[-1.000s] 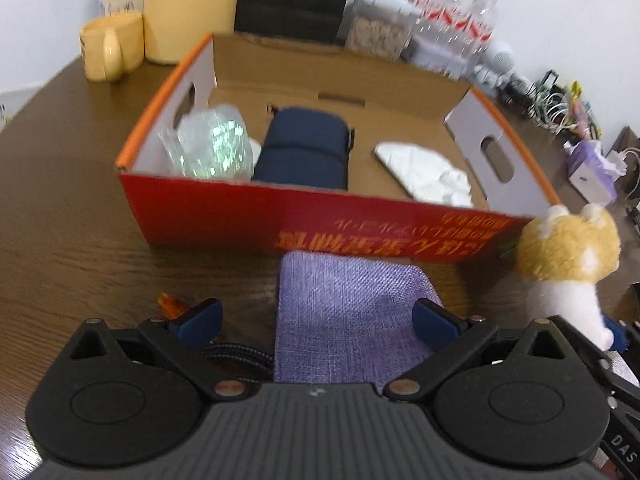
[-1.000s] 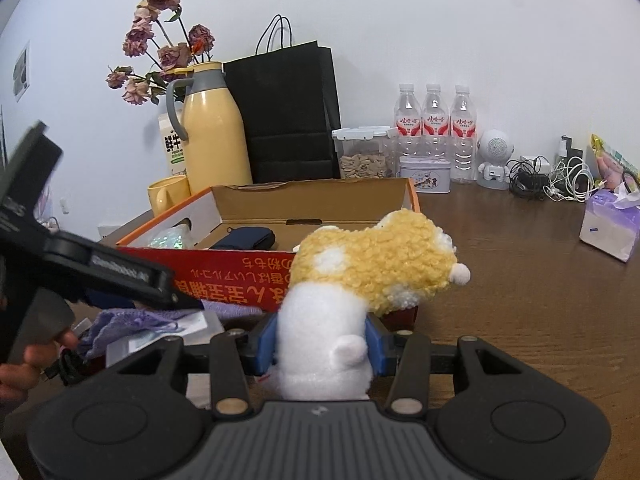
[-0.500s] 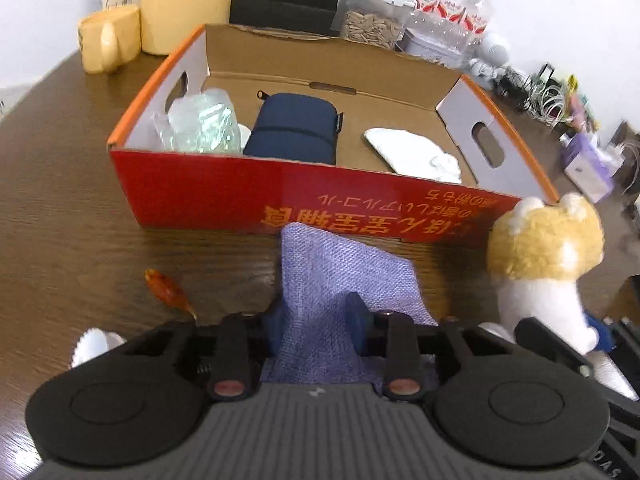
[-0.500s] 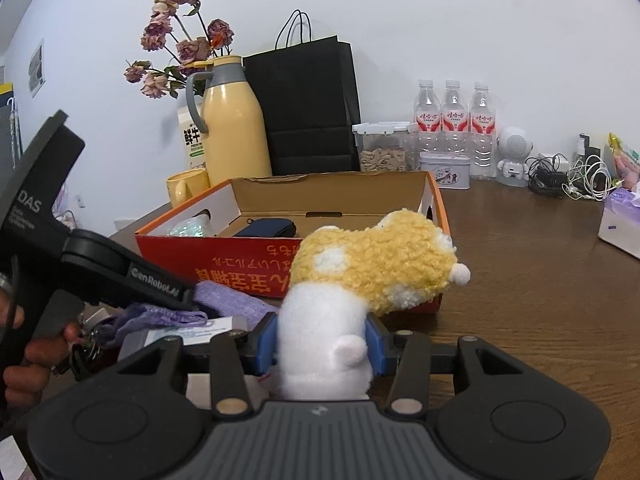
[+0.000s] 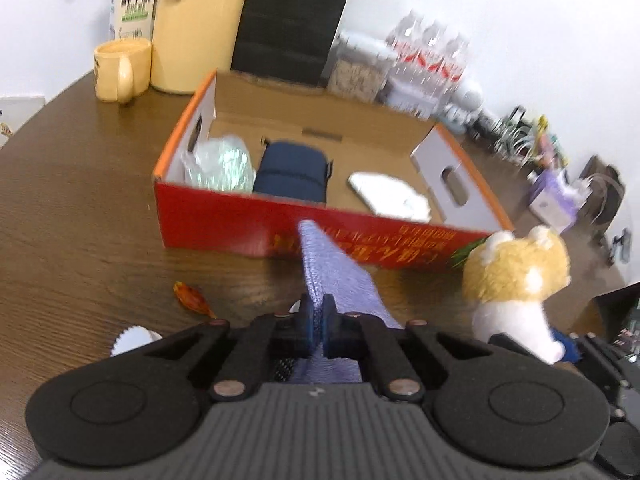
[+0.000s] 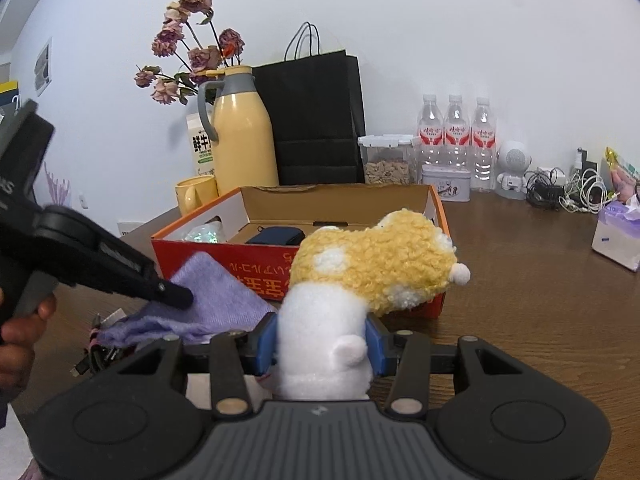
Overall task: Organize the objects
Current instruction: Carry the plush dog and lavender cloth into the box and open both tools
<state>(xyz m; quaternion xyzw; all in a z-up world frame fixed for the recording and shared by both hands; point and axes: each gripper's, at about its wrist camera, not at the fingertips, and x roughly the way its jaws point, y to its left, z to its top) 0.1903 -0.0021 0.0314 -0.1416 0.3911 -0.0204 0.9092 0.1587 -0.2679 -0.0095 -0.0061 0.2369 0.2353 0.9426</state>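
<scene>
My left gripper (image 5: 318,322) is shut on a purple cloth pouch (image 5: 336,280), pinched thin between the blue pads and raised off the table, its far end up toward the red cardboard box (image 5: 240,224). In the right wrist view the same pouch (image 6: 224,296) hangs from the left gripper (image 6: 176,296), held by a hand. My right gripper (image 6: 320,344) is shut on the white body of a yellow-and-white plush toy (image 6: 372,264), upright in front of the box (image 6: 256,268). Inside the box lie a clear crinkled bag (image 5: 220,164), a navy pouch (image 5: 292,172) and a white packet (image 5: 388,196).
An orange wrapped sweet (image 5: 190,298) and a white ridged object (image 5: 132,338) lie on the brown table near my left gripper. Behind the box stand a yellow mug (image 5: 120,68), a yellow jug (image 6: 240,132), a black bag (image 6: 316,120) and water bottles (image 6: 456,132). Cables and a tissue pack (image 6: 618,236) sit at the right.
The left gripper's jaws have closed from wide open onto the purple pouch and lifted it off the table. The right gripper still holds the plush toy, hardly moved.
</scene>
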